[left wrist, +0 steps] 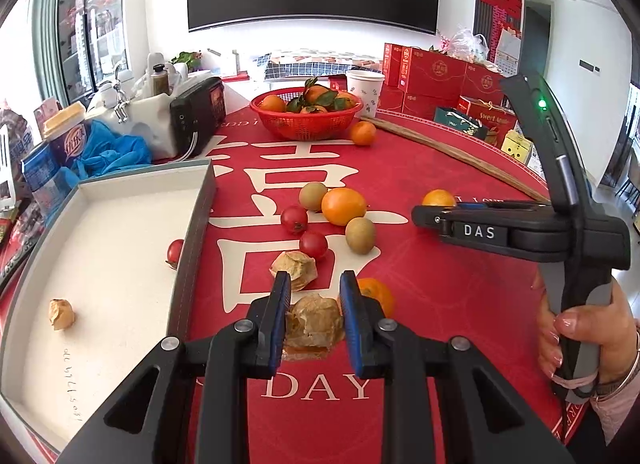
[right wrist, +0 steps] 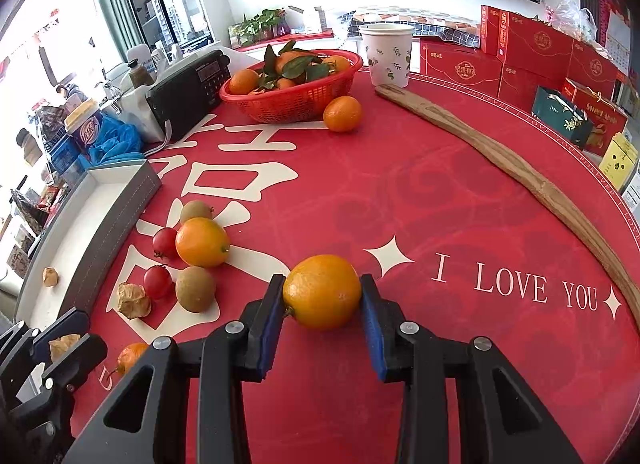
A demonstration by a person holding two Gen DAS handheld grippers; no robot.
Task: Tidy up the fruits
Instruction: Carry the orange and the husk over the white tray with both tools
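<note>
Left wrist view: left tool (left wrist: 315,296) grips a husked fruit (left wrist: 314,324); right tool (right wrist: 322,296) clamps an orange (right wrist: 322,291).

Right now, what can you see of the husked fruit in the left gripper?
The husked fruit is a tan, papery, crinkled lantern-shaped husk, looking dry and partly torn, with a hint of orange at its base. The left gripper is shut on it, blue pads pressing both flanks. It sits low over the red tablecloth; whether it touches the cloth is unclear. A similar husk and a small orange fruit lie just beyond.
</note>
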